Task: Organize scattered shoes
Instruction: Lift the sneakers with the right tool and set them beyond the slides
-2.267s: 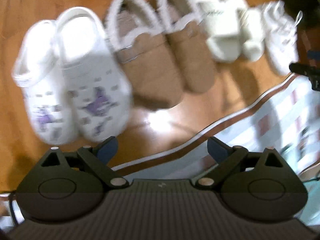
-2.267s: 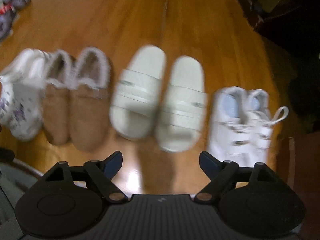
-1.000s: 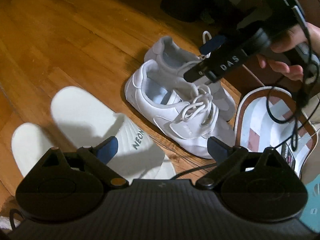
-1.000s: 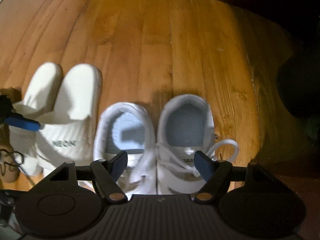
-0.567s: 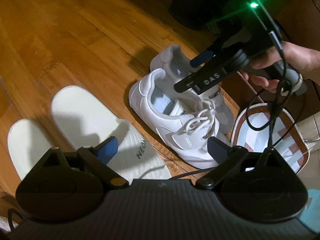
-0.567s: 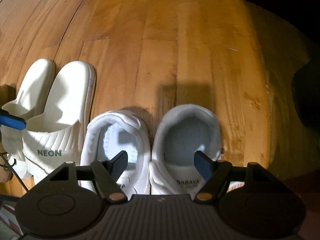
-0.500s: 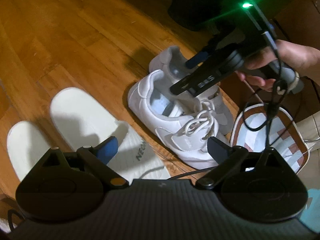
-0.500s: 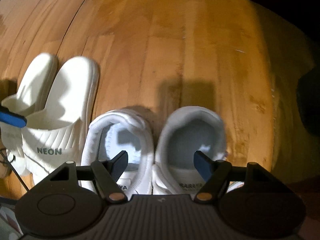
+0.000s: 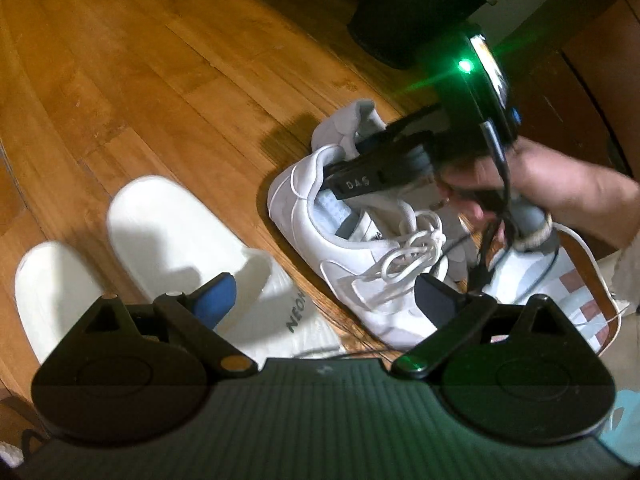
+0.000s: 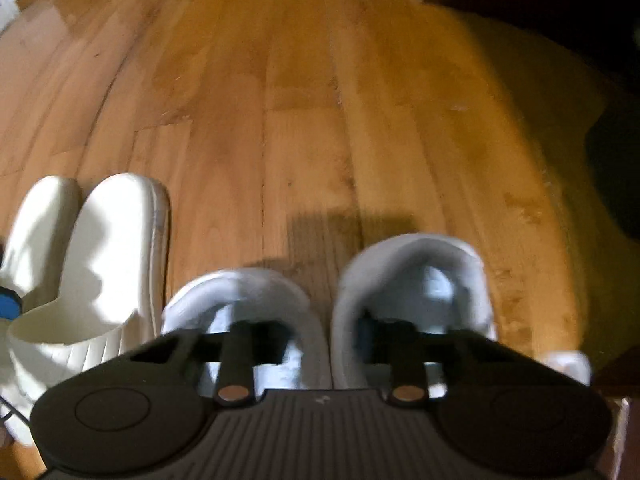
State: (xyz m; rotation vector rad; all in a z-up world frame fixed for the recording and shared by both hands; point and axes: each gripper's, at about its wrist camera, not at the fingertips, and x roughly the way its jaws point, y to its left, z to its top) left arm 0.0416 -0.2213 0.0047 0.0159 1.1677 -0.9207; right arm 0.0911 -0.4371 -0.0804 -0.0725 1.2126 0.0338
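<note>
**White sneakers are the last pair in hand**

At the left of the left wrist view, the cream slides point(image 9: 172, 240) lie side by side on the wooden floor point(image 9: 120, 60), toes pointing the same way, one of them marked with a dark printed word. They look already paired and squared up. The left claw point(image 9: 320, 292) hangs over them with its jaws spread wide and nothing between the blue pads; it holds no shoe.

Further right, the white sneakers point(image 9: 360, 260) sit together, heels away from the patterned mat point(image 9: 580, 292) that borders the floor. The right claw point(image 10: 320, 328) has one finger down inside each sneaker's opening, and its jaws are closing, drawing the two inner collar walls together between them. In the right wrist view the walls stand between the fingers, but motion blur hides whether the pads already press on them, so a firm hold cannot be told. The hand point(image 9: 520, 184) carrying that claw is seen at the right of the left wrist view, with a black cable trailing below it.

Judging from these views, the slides are finished and the sneakers are mid-handling: they are already a matched pair, touching at the heels, and what seems left is to pinch them as one, shift or straighten them beside the slides, and let go. Any other shoes lie outside both views, so the full count of what remains cannot be told.
</note>
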